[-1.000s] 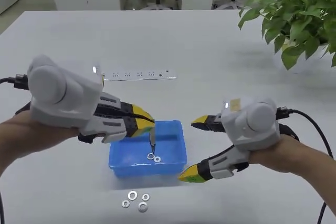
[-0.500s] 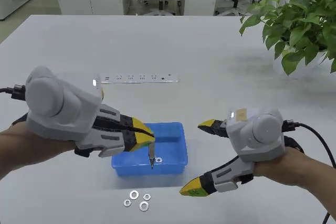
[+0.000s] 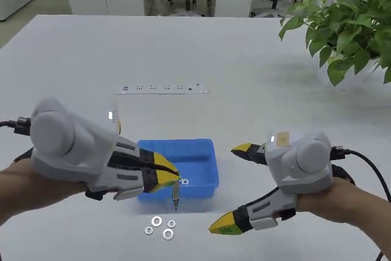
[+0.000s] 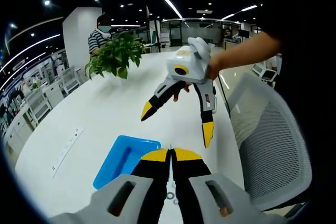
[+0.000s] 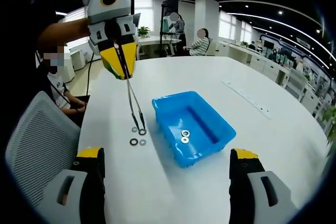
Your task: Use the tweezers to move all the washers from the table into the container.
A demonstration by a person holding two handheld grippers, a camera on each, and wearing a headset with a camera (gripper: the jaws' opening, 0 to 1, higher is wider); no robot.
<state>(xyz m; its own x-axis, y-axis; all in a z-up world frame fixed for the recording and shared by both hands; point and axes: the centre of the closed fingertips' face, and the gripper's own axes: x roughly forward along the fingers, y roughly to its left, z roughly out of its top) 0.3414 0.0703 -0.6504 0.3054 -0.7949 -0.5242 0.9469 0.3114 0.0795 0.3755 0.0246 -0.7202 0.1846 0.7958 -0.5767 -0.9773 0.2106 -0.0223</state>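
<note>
Head view: the left gripper [image 3: 168, 175], clamped on the tweezers [image 3: 175, 195], holds their tips just above the loose washers [image 3: 159, 227] on the table [image 3: 275, 77], in front of the blue container [image 3: 208, 146]. The right gripper [image 3: 235, 187] hangs wide open, empty.

Left gripper view: a chair [image 4: 268, 140] stands beside the table.

Right gripper view: the tips sit at one washer. I would pinch its rim firmly, lift straight and clear the container wall. Two washers [image 5: 185, 136] lie inside.

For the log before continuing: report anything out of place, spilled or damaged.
Nothing stands out. The blue container sits flat with two washers inside; the remaining washers lie clustered on the table beside it, below the tweezers clamped in the left gripper.
</note>
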